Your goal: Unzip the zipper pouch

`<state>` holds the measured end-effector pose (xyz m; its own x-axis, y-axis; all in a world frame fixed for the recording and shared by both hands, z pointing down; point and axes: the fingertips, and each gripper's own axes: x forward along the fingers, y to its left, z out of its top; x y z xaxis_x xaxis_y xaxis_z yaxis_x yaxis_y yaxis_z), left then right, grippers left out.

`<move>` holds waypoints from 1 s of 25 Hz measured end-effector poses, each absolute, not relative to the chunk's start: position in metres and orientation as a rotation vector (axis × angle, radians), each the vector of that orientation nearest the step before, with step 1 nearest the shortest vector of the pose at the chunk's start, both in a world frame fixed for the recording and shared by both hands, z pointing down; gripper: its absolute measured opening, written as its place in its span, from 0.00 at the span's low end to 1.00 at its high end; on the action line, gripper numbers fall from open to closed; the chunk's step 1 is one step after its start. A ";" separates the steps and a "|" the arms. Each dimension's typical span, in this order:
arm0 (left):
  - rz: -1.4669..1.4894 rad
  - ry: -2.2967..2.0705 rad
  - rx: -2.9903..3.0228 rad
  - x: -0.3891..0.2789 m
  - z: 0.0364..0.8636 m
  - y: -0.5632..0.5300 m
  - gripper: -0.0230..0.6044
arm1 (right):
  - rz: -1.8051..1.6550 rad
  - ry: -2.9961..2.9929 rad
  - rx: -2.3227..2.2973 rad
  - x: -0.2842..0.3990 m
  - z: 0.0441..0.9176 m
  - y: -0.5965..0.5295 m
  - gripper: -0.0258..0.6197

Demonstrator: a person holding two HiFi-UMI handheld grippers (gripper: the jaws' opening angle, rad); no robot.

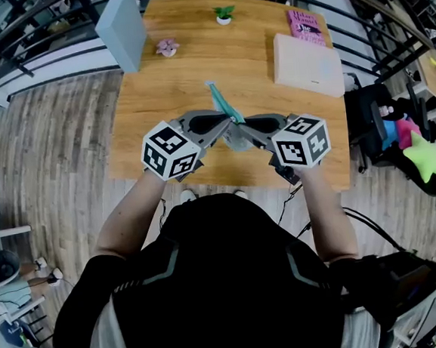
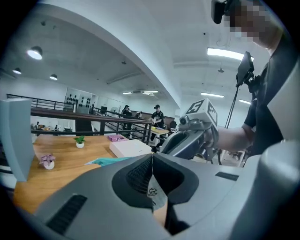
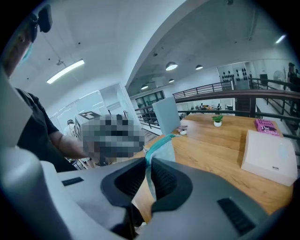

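Above the near part of the wooden table (image 1: 180, 82) I hold a grey zipper pouch (image 1: 237, 136) with a teal edge (image 1: 221, 101) between both grippers. My left gripper (image 1: 228, 128) is shut on a small grey printed tab (image 2: 155, 194) at the pouch's end; the teal edge (image 2: 108, 161) shows past its jaws. My right gripper (image 1: 247, 127) is shut on the pouch's grey fabric (image 3: 162, 149), which stands up between its pads (image 3: 165, 177). The two grippers point at each other, tips nearly touching. From the left gripper view the right gripper (image 2: 196, 136) looms close. The zipper itself is not visible.
On the table's far half lie a white box (image 1: 307, 63), a pink book (image 1: 305, 24), a small green plant (image 1: 224, 14) and a pink flower pot (image 1: 167, 48). A blue-grey panel (image 1: 123, 26) stands at the far left corner. Railings run behind the table.
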<state>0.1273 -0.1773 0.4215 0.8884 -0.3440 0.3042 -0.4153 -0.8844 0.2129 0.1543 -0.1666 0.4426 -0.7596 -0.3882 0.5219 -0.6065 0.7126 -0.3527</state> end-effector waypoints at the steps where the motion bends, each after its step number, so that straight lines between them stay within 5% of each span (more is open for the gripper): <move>1: 0.379 -0.592 2.773 0.123 0.423 -0.180 0.09 | 0.716 -2.497 0.761 0.155 0.445 -0.165 0.12; 25: 0.438 -1.034 2.599 0.023 0.449 -0.245 0.09 | 0.730 -2.459 0.813 0.180 0.465 -0.196 0.12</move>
<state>0.0228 -0.2449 0.4487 0.6929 -0.6069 0.3892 -0.7016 -0.6919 0.1703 0.1804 -0.1956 0.4649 -0.7267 -0.4066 0.5536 -0.6428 0.6869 -0.3392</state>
